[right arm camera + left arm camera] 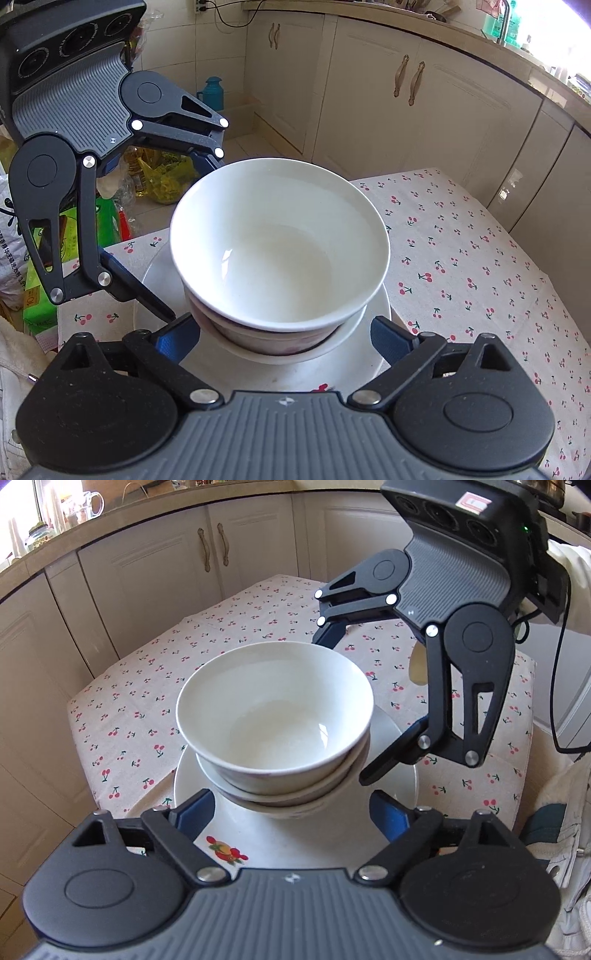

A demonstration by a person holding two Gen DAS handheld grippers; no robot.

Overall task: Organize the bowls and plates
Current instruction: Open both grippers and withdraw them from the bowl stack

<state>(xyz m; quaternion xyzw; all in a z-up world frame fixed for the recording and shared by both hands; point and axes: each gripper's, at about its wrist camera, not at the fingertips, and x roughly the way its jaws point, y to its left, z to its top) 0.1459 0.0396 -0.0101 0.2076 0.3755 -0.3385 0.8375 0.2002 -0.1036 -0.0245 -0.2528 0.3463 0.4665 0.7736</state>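
A stack of white bowls [275, 716] stands on a white plate [266, 834] with a fruit print, on the cherry-print tablecloth [147, 701]. My left gripper [291, 816] is open, its blue-padded fingers on either side of the stack's near base. My right gripper [345, 705] shows opposite it, open, its fingers spread around the far right side of the bowls. In the right wrist view the bowl stack [280, 243] sits on the plate [258, 369] between my right gripper [286, 338] fingers, with the left gripper [184, 236] open at the far left.
Cream kitchen cabinets [207, 561] curve around behind the table. Bags and packets [159, 177] lie on the floor beyond the table's left edge. A teal flask [212, 92] stands on the floor by the wall.
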